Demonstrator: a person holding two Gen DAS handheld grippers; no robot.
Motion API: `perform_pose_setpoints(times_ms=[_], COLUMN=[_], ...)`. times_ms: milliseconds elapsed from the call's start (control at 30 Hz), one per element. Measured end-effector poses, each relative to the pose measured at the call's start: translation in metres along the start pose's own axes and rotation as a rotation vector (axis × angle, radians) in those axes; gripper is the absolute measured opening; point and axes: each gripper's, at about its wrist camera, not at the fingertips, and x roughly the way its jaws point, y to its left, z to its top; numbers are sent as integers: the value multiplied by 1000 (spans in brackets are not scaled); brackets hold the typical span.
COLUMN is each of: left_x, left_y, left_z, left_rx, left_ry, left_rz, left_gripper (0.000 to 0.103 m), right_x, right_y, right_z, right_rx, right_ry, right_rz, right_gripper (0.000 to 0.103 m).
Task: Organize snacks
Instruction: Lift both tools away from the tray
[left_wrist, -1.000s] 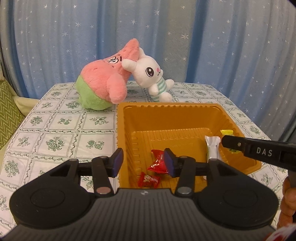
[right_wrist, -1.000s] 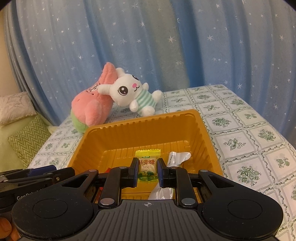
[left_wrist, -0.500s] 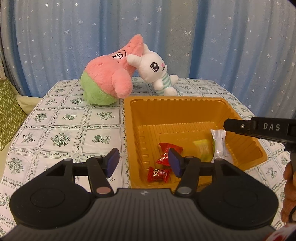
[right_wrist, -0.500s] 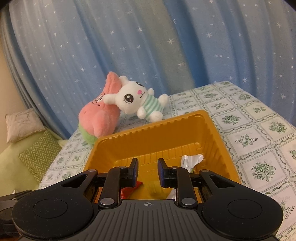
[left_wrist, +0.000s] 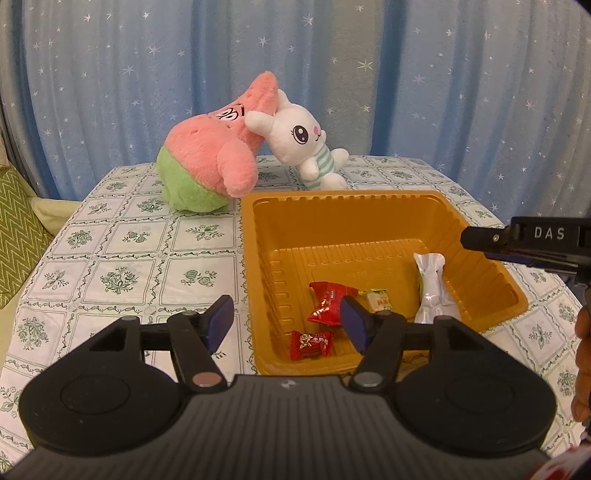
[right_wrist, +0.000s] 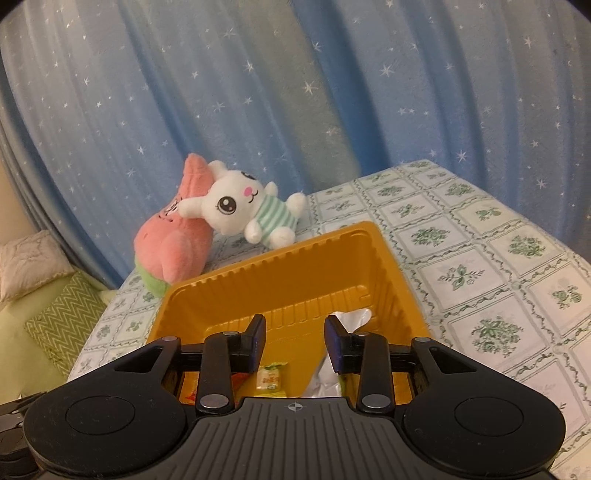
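An orange plastic tray sits on the table and holds two red candies, a small yellow-green candy and a white wrapped snack. My left gripper is open and empty above the tray's near left corner. My right gripper is open and empty above the tray; the yellow-green candy lies below it and the white snack shows by its right finger. The right gripper also shows at the right edge of the left wrist view.
A pink and green star plush and a white bunny plush lie behind the tray on the floral tablecloth. A blue starred curtain hangs behind. A green zigzag cushion lies left of the table.
The right gripper opened, let the yellow-green candy drop into the tray, and rose and pulled back. The left gripper also drew back a little, staying open.
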Motion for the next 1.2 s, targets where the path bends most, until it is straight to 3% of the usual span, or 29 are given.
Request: perform_pose_setpoints(times_ms=[367, 833, 900, 967, 1000, 1200], left_x=[-37, -110, -120, -129, -134, -159], left_y=[-14, -36, -38, -40, -41, -43], left_z=[-7, -58, -65, -72, -77, -107], left_rx=[8, 35, 32, 26, 21, -3], left_ry=[-39, -48, -52, -55, -56, -62], left_rz=[-16, -38, -40, -42, -43, -43], left_gripper=[61, 63, 64, 66, 67, 73], right_x=[-43, -112, -122, -132, -137, -169], right_y=[-11, -27, -30, -33, -34, -43], right_z=[-4, -29, -35, -42, -45, -72], right_rx=[-1, 13, 9, 12, 17, 27], right_ry=[-55, -65, -65, -65, -67, -42], right_rz=[-42, -71, -81, -95, -102, -113], right_gripper=[36, 37, 40, 57, 59, 60])
